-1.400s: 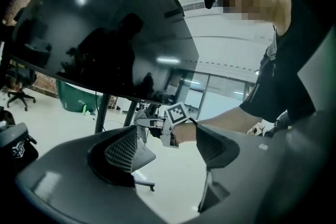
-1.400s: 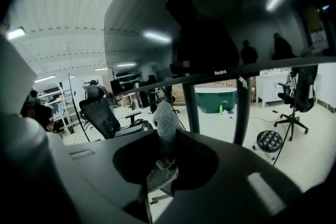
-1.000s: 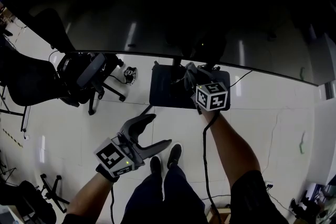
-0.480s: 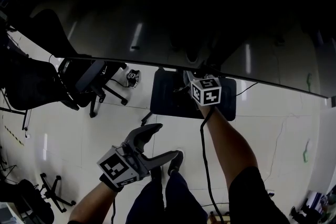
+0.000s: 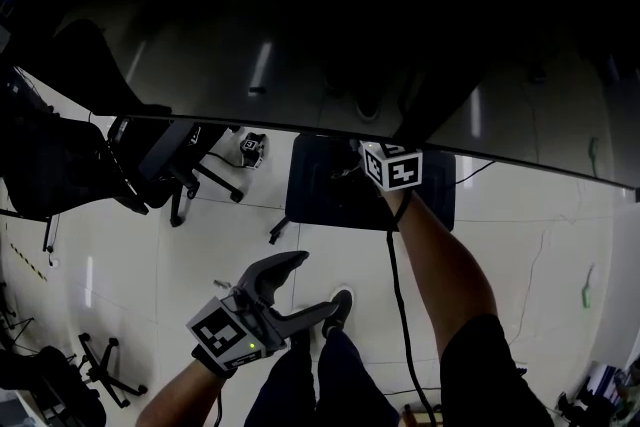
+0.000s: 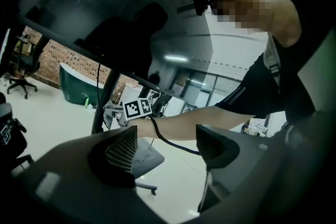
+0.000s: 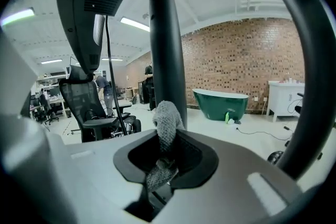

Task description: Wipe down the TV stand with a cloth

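The TV stand has a black base plate (image 5: 325, 190) on the white floor and a black pole (image 7: 167, 34) rising to the big dark screen (image 5: 300, 25). My right gripper (image 5: 368, 158) (image 7: 164, 157) reaches over the base beside the pole, shut on a grey knitted cloth (image 7: 167, 120) that sticks up from its jaws close against the pole. My left gripper (image 5: 318, 285) (image 6: 165, 147) hangs open and holds nothing, low near the person's legs and well short of the stand. In the left gripper view the right gripper's marker cube (image 6: 137, 108) shows by the pole.
A black office chair (image 5: 150, 150) stands left of the base, with a small marked device (image 5: 250, 147) on the floor between them. Another chair base (image 5: 100, 370) lies at the lower left. A green tub (image 7: 220, 102) stands far off by a brick wall.
My right gripper with the cloth has moved farther in, up to the pole under the screen's edge. The left gripper has dropped slightly lower, still open.
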Available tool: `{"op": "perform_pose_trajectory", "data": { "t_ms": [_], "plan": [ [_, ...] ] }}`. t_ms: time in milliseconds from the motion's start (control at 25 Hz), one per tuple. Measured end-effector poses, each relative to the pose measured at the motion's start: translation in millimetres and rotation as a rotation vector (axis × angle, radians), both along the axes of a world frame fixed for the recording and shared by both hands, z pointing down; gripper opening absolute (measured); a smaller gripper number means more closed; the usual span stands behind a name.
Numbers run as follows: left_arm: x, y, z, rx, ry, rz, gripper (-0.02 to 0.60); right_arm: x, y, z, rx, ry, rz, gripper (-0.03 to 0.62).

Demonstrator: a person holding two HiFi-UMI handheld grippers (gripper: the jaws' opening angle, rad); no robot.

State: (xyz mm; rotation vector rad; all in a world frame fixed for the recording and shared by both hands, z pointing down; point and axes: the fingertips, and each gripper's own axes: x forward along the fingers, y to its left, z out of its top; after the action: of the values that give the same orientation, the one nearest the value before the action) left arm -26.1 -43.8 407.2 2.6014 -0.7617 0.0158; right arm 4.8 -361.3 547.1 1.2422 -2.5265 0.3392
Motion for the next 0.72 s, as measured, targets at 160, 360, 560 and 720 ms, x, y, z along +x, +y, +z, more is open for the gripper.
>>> {"op": "perform_pose_trajectory", "data": {
  "t_ms": [160, 360, 560, 720],
  "plan": [
    [-1.0, 1.3, 17.0, -0.030, -0.003, -0.003, 0.373, -1.2, -2.5, 18.3, -0.013, 0.025, -0.008, 0.061],
    [-0.4, -1.5, 30.3, -0.050, 0.000, -0.007, 0.373, -0.1, -2.5, 57.7, -0.067, 0.097, -0.032, 0.061],
    [3.7, -2.5, 40.7, -0.066, 0.008, -0.006, 0.373, 1.6, -5.1, 80.2, -0.111, 0.085, -0.046, 0.061],
    [8.1, -3.5, 52.2, -0.086, 0.005, -0.002, 0.373, 1.3, -7.0, 99.4, -0.151, 0.077, -0.074, 0.061]
  ]
}}
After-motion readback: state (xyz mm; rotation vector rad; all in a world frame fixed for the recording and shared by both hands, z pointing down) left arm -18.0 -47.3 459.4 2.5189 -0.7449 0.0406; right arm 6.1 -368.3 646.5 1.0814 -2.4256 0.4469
